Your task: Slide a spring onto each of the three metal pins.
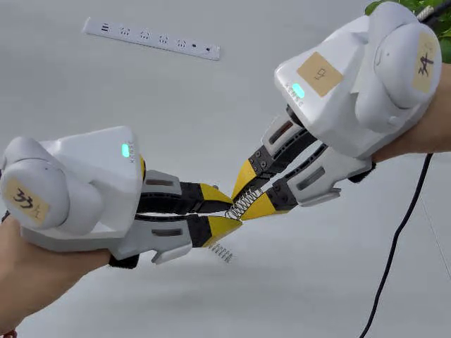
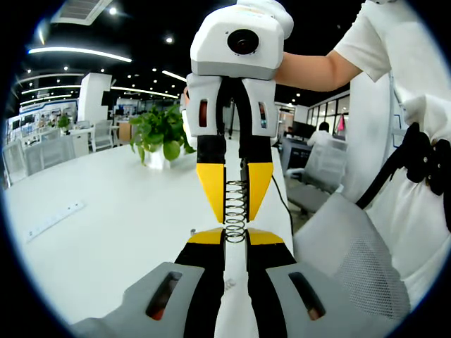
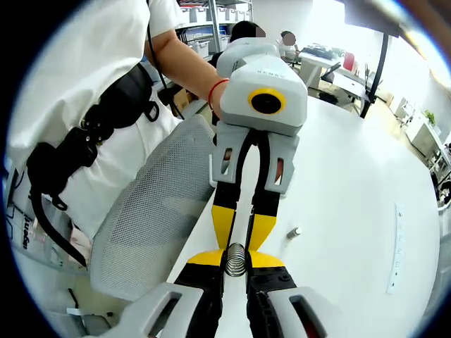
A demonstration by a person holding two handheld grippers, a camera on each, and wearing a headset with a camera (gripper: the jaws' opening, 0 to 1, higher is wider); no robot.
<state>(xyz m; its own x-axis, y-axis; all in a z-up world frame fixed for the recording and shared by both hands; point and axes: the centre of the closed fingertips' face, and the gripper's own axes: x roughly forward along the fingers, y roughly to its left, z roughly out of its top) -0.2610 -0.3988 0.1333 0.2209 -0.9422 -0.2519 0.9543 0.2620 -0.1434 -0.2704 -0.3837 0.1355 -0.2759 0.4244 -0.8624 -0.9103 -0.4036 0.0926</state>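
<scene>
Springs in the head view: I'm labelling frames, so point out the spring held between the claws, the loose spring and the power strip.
held spring (image 1: 244, 202): head view, its middle coils.
loose spring (image 1: 221, 252): head view, its middle coils.
power strip (image 1: 151, 39): head view, middle of its top face.

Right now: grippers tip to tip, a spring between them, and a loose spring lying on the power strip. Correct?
One error. The loose spring lies on the bare table close by the left gripper, far from the power strip; the head view shows it. The rest holds: the right gripper meets the left tip to tip with a spring between them.
</scene>
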